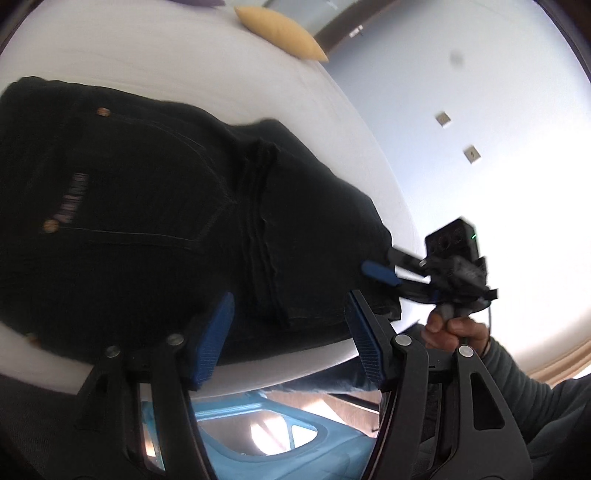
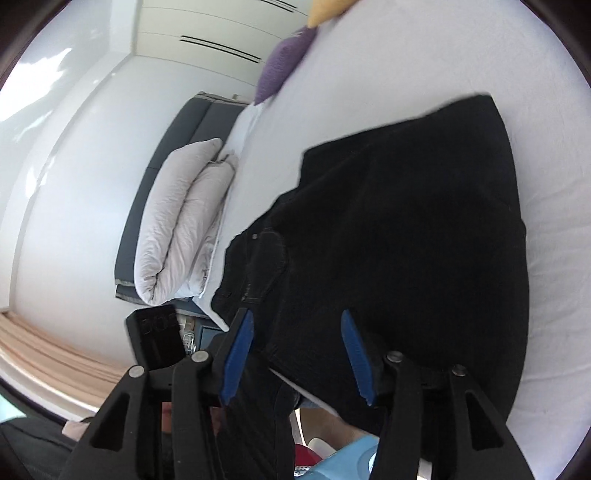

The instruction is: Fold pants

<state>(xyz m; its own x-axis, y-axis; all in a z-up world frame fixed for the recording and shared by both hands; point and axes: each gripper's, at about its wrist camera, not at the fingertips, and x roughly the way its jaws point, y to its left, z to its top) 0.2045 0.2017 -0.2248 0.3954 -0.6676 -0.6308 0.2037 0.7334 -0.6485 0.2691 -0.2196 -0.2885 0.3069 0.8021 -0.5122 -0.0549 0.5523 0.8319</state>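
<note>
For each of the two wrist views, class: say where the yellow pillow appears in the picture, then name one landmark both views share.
Left wrist view: the yellow pillow lies at the top centre, on the far side of the white bed.
Right wrist view: only a blurred corner of it shows at the top edge, just above the purple pillow.
Shared landmark: the black pants spread on the bed.

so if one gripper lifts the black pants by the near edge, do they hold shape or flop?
Likely flop: the black pants drape limp over the bed edge. The thick stitched seams suggest denim, so probably fairly heavy, dragging rather than sliding. Both the left gripper and the right gripper are open.
</note>
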